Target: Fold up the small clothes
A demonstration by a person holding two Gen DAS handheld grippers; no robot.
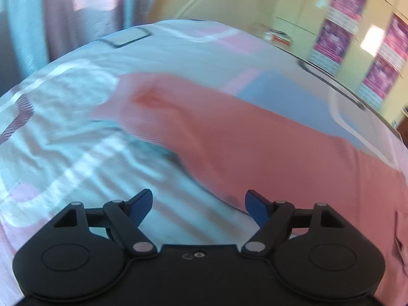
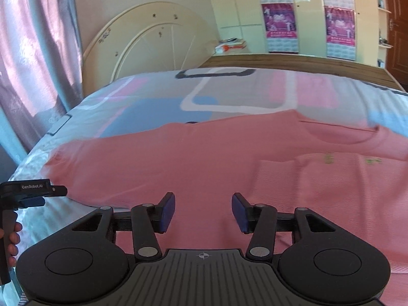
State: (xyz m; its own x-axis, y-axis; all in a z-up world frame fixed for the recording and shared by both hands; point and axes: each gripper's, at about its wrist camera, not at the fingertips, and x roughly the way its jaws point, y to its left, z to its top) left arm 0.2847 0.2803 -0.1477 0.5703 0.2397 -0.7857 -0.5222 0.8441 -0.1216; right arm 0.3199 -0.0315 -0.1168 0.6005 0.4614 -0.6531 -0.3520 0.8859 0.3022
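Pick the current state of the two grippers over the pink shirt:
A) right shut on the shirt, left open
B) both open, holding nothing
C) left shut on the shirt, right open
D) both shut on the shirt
B: the left gripper and the right gripper each show a wide gap between their blue fingers, with no fabric of the pink shirt pinched between them.
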